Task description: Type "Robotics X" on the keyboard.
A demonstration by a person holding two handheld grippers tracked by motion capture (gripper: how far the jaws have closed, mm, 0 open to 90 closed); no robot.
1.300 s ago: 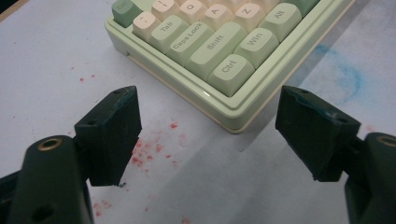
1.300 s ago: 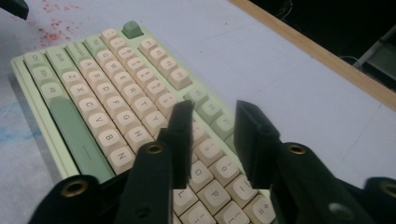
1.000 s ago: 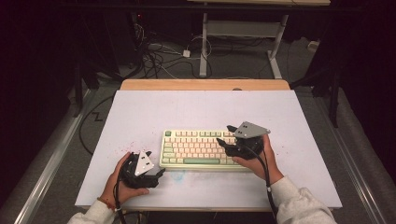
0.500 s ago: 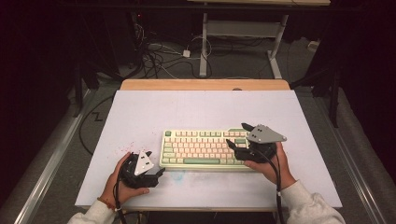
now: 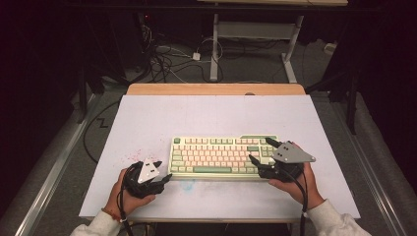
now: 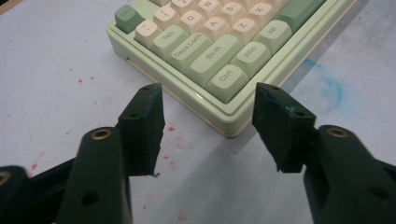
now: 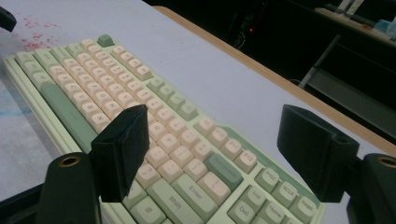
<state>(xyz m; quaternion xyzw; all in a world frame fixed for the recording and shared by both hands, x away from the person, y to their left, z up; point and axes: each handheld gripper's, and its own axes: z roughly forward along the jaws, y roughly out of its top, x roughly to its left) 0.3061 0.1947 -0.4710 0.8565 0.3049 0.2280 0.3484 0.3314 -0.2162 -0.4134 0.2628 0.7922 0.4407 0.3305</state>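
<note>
Here, a green and cream keyboard lies flat on the white table, a little toward the 6 o'clock edge from the table's middle, with its long side running from 9 o'clock to 3 o'clock.

The left tool sits at the 8 o'clock corner of the keyboard, held by the left hand, which rests on the table. In the left gripper view, its two black jaws stand apart on either side of the keyboard's corner near the Ctrl key; they have just been closing, but the pads are not yet pressing on the keyboard's body, and nothing is clenched.

The right tool is at the 3 o'clock end of the keyboard, held by the right hand. In the right gripper view, its jaws are spread wide and hang over the keys around the Enter key, just above the keys without grasping them. They have just been opening.

Small red spots mark the table at 9 o'clock from the keyboard, and a faint blue stain lies just beside its 6 o'clock edge.
</note>
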